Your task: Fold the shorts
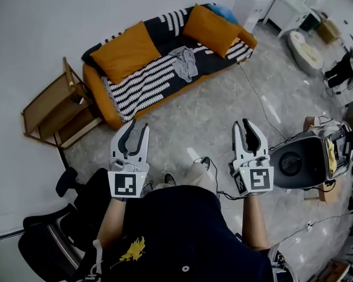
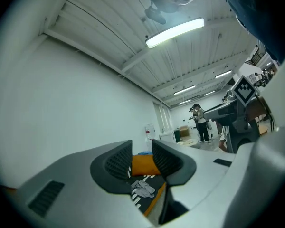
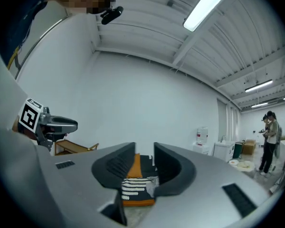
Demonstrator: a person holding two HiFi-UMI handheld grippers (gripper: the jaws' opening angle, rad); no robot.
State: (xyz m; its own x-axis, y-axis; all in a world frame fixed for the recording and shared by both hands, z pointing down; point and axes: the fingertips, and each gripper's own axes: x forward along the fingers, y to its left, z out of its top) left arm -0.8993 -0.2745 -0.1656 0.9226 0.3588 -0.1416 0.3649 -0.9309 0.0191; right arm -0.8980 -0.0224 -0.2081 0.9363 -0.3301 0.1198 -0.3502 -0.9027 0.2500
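Grey polished floor (image 1: 223,116) runs up to a white wall, with a low orange sofa (image 1: 99,96) against it under a black-and-white striped cover. The shorts (image 1: 184,62) are grey and lie crumpled on the seat (not folded), between two orange cushions, one at the left (image 1: 127,51) and one at the right (image 1: 212,28). A wooden rack (image 1: 50,110) stands just beside the sofa's left end. A black chair (image 1: 53,239) is at the lower left, near the person. The person stands well back from the sofa, both grippers held out in the air and roughly level. The left gripper (image 1: 137,129) has its jaws a moderate way apart with nothing between them; its own view sees the shorts (image 2: 143,188) far off through the gap. The right gripper (image 1: 244,126) has its jaws only narrowly apart, also empty; in its view the striped cover (image 3: 133,186) shows through the gap. A dark rounded machine (image 1: 300,160) sits on the floor right of the right gripper. Two people (image 2: 200,122) stand far down the room.
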